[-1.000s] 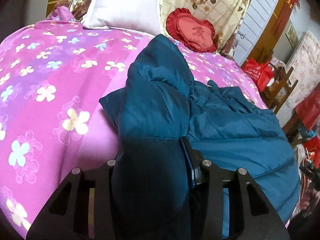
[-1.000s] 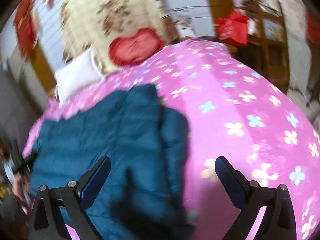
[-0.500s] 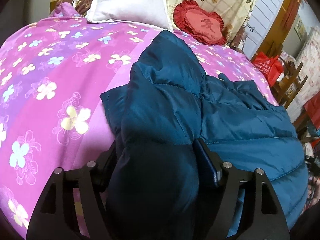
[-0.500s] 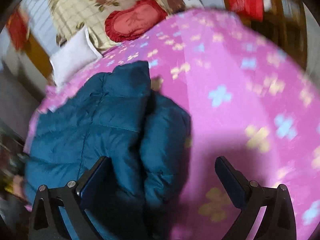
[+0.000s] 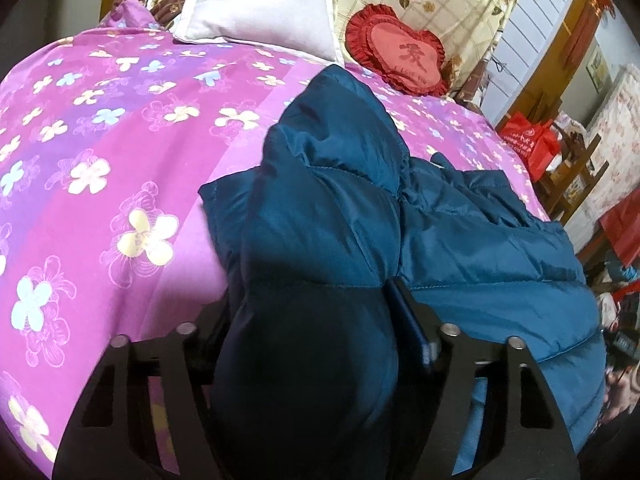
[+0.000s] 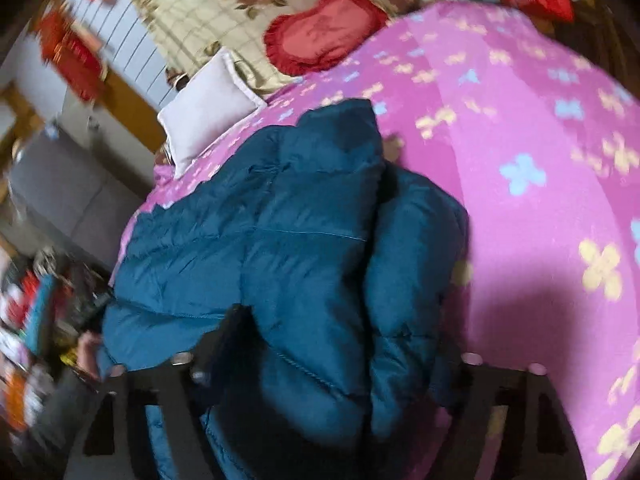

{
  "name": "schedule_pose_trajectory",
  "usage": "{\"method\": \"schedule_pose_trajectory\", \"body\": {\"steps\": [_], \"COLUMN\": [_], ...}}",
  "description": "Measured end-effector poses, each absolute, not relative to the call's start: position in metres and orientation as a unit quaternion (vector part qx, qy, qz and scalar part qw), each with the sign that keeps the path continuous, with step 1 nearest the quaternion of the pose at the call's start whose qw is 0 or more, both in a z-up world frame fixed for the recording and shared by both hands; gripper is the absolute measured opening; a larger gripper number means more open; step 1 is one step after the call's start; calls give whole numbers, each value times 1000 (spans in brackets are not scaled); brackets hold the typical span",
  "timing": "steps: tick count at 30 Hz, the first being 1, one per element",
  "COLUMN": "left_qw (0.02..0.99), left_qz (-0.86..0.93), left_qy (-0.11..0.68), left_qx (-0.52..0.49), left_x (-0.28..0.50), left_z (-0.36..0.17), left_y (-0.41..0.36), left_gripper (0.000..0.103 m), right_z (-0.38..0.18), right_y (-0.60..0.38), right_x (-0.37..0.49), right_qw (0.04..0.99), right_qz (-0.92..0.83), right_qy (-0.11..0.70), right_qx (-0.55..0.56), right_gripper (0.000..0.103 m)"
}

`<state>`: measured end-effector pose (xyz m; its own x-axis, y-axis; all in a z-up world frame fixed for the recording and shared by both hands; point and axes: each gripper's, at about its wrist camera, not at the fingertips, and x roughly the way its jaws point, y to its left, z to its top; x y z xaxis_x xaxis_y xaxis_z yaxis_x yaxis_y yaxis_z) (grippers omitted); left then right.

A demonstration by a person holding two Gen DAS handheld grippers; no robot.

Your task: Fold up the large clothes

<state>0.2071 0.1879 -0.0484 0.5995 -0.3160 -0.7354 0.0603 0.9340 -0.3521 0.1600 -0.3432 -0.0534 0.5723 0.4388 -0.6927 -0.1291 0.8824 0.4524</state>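
Your left tongs (image 5: 316,312) pinch the padded hem of the blue jacket (image 5: 460,232), jaws just narrowed. Right tongs (image 6: 332,356) have just been closing around its folded edge. Jacket lies on the bed (image 5: 100,152) at 6 o'clock, partly folded; further folds remain.

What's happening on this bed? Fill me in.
A person is folding a blue puffer jacket on the floral pink bedspread. The left hand-held gripper clamps a thick fold of it. The right hand-held gripper has just been closing around the jacket's other edge. Nothing is neatly folded yet.
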Motion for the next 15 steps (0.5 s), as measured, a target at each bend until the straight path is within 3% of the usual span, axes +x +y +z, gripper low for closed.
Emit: {"method": "schedule_pose_trajectory", "body": {"steps": [2,6,8,15], "left_qw": [885,888,889,899], "left_qz": [-101,-77,-63,-38], "left_qy": [433,436,438,426], "left_qx": [-138,-122,-119,-96], "left_x": [206,200,197,173], "left_z": [-45,-30,-23,11], "left_y": [184,172,169,160], "left_gripper": [54,26,20,15], "right_z": [-51,-38,-27,18], "right_y": [-340,-337,-329,-303], "right_x": [158,149,141,103], "right_qw": [875,890,900,937], "right_qz": [160,148,132,41], "right_qy": [428,408,396,342], "right_qx": [159,140,124,61], "right_gripper": [57,36,28,25]}}
